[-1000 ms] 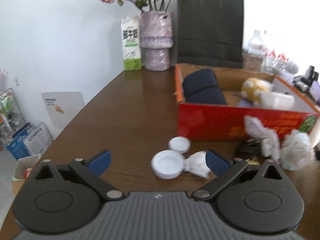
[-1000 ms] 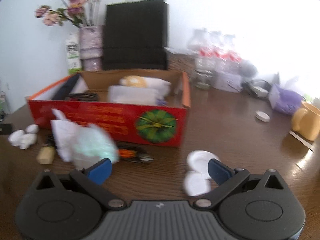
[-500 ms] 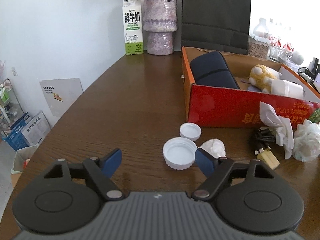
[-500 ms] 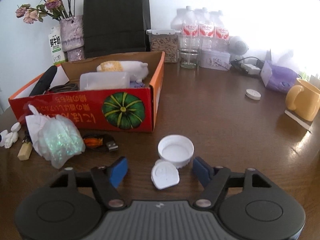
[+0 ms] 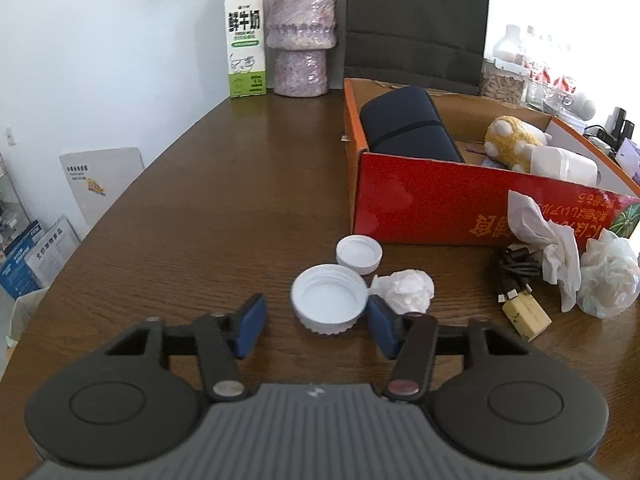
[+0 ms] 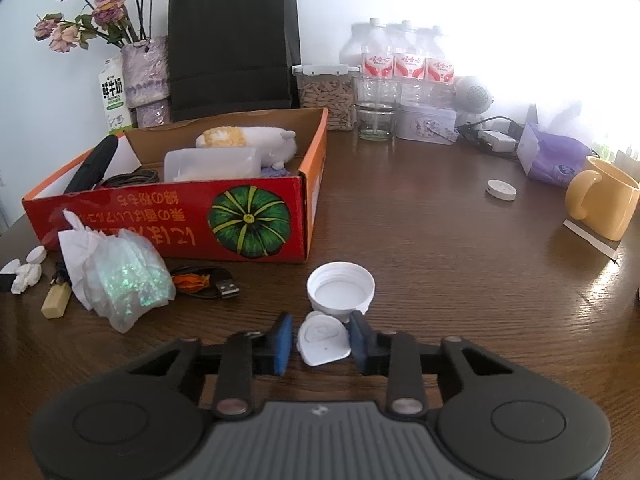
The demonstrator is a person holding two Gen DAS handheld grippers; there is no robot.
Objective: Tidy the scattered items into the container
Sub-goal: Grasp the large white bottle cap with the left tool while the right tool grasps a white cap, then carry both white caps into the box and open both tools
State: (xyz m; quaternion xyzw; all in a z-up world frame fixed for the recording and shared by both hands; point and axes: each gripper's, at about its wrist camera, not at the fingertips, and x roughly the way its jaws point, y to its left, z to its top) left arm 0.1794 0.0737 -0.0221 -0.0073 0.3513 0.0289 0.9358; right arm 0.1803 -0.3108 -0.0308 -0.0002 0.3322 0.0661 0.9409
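The red cardboard box (image 5: 432,204) (image 6: 168,220) stands on the brown table and holds a dark pouch, a plush toy and a plastic tub. In the left wrist view a large white cap (image 5: 329,298) lies between the fingers of my open left gripper (image 5: 316,326); the right pad touches it, the left pad stands apart. A smaller cap (image 5: 359,254) and a crumpled tissue (image 5: 404,291) lie beside it. In the right wrist view my right gripper (image 6: 320,340) has closed in around a flat white lid (image 6: 323,339) on the table, with small gaps still showing. A white cap (image 6: 341,287) lies just beyond.
Tissue wad (image 5: 540,240), plastic bag (image 6: 124,276), cables (image 6: 204,280) and a beige block (image 5: 526,316) lie before the box. Milk carton (image 5: 246,40), vase (image 5: 302,36), black bag (image 6: 232,40), bottles (image 6: 404,60), yellow mug (image 6: 604,200) stand around. Table's left edge is close.
Both grippers have moved forward and down to the table and narrowed. The left now brackets the large cap; the right has closed in around the flat lid.
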